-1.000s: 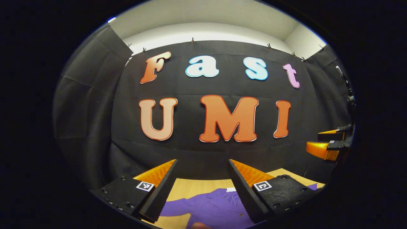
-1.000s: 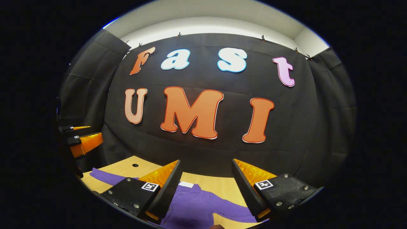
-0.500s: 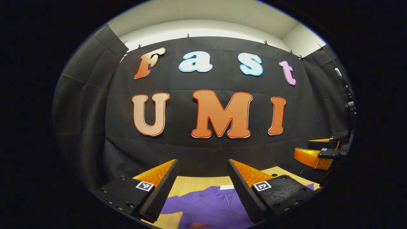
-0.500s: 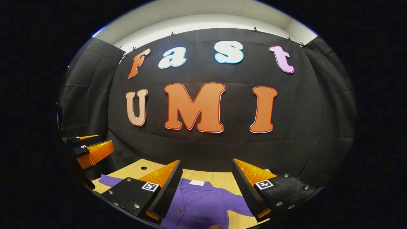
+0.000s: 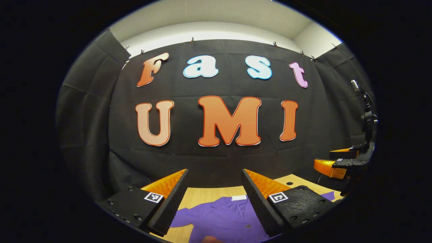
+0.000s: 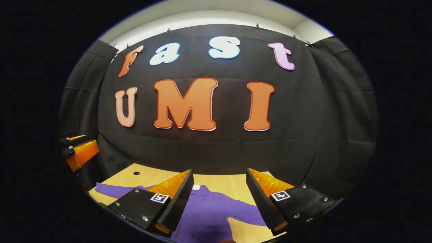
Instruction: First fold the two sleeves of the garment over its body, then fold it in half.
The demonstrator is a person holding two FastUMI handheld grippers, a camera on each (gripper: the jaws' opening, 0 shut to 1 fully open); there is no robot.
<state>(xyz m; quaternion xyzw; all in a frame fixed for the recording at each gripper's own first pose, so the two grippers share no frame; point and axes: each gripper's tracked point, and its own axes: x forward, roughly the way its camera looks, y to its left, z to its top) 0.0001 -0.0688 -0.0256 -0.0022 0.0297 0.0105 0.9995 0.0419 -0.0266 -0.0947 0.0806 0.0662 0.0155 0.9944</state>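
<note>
A purple button-up shirt (image 5: 224,216) lies flat on the wooden table (image 5: 206,195), collar toward the far wall, with a white tag at the neck. My left gripper (image 5: 214,172) hangs open above it, nothing between its fingers. In the right gripper view the shirt (image 6: 209,212) spreads both sleeves outward, one sleeve (image 6: 108,189) to the left and the other sleeve (image 6: 248,216) to the right. My right gripper (image 6: 219,170) is open above the shirt and holds nothing. The right gripper (image 5: 332,160) also appears at the far right of the left gripper view, the left gripper (image 6: 79,145) at the far left of the right gripper view.
The table (image 6: 233,184) ends close to the black cloth wall (image 6: 209,148) behind it. A small round hole (image 6: 136,173) sits in the tabletop near its far left corner. A camera mount (image 5: 366,118) stands at the right edge.
Both grippers have shifted slightly and tipped downward, so more of the table and shirt appears, mostly in the right gripper view. Both stay open and the shirt has not moved.
</note>
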